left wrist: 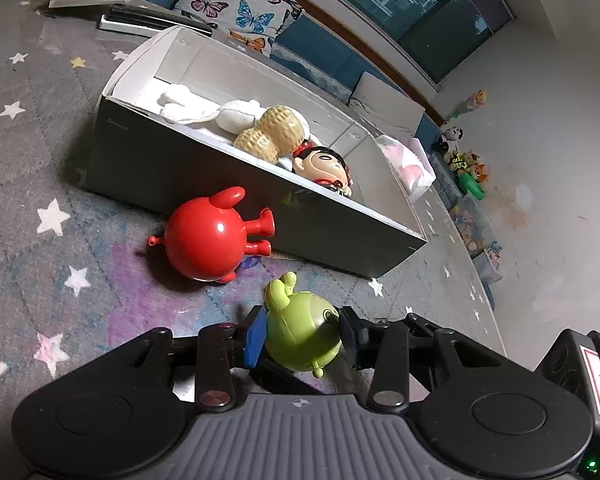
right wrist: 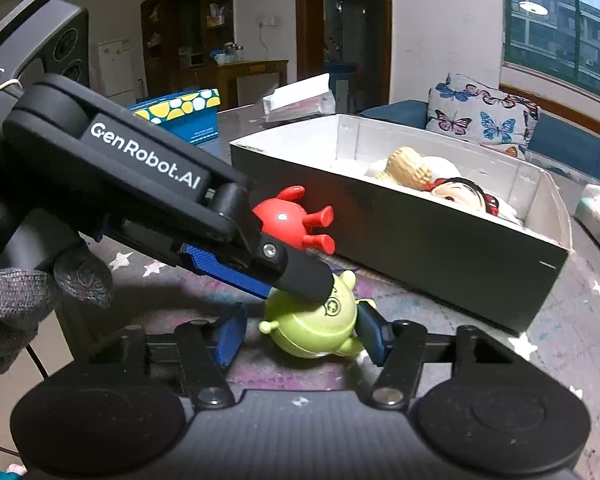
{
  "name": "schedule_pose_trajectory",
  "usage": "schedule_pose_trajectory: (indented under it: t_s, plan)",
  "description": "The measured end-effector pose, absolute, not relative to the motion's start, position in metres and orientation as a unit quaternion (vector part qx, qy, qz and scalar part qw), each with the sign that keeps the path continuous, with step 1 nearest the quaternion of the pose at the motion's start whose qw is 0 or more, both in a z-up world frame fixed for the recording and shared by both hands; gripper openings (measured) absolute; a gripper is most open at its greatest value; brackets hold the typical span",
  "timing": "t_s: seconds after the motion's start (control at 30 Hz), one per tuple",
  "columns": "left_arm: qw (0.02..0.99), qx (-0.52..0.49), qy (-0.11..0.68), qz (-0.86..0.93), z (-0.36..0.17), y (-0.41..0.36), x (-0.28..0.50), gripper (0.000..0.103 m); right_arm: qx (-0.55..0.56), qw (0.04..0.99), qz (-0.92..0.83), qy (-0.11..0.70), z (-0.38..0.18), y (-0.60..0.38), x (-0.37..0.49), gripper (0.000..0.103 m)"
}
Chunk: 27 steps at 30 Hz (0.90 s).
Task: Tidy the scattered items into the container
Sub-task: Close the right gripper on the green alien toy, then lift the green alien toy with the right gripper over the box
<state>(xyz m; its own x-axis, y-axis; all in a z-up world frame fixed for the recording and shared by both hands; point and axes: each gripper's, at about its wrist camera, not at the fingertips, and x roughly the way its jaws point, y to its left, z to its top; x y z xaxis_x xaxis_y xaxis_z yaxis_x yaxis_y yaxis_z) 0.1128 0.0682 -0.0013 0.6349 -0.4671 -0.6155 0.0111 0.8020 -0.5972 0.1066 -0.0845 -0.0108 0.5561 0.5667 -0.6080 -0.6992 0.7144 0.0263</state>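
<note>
Green toy (left wrist: 300, 330) sits between both sets of fingers at once. No earlier frame here, so this is a still snapshot only.

Left gripper (left wrist: 302, 334): the blue pad (left wrist: 256, 336) on one side is at or touching the toy's flank, and the black finger (left wrist: 350, 330) on the other side is right at its opposite flank. Can't tell from this view whether the pads press or only brush it. In the right wrist view the left gripper (right wrist: 300, 286) comes in from the upper left, with 1 black finger lying over the top of the green toy (right wrist: 314, 328) and its blue pad beneath.

Right gripper (right wrist: 300, 334): jaws part spread. There's a visible gap between its 1 blue pad (right wrist: 230, 334) and the toy; the other pad is just beside, maybe touching, the toy's far side. Not a pinch. A grey gloved hand (right wrist: 28, 304) holds the left unit.

Red toy (left wrist: 214, 236) lies on the star-print rug (left wrist: 40, 168) just beyond the left fingertips, against the near wall of the box (left wrist: 204, 188). It's apart from the green toy.

The box is ahead of both fingertips, open on top. Inside it are a peanut-shaped toy (left wrist: 272, 134), a white plush (left wrist: 204, 112) and a doll head (left wrist: 320, 164), all clear of both grippers.

Butterfly cushion (right wrist: 482, 118) is behind the box.
</note>
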Motion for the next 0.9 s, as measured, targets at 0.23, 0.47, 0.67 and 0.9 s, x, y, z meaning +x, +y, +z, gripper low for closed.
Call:
schedule_pose_trajectory:
  t_s: [0.23, 0.47, 0.67, 0.9]
  plan:
    - [0.841, -0.32, 0.411, -0.144, -0.011, 0.073, 0.115, 0.048, -0.098, 0.878, 0.353, 0.307, -0.011, -0.088, 0.11, 0.049]
    - [0.851, -0.308, 0.397, -0.155, 0.001, 0.072, 0.106, 0.048, -0.1, 0.88, 0.357, 0.297, -0.003, -0.09, 0.105, 0.049]
    - [0.864, -0.302, 0.367, -0.164, 0.027, 0.074, 0.102, 0.048, -0.105, 0.887, 0.364, 0.266, 0.02, -0.091, 0.103, 0.049]
    - [0.883, -0.292, 0.33, -0.161, 0.062, 0.084, 0.115, 0.048, -0.121, 0.893, 0.372, 0.223, 0.053, -0.08, 0.119, 0.049]
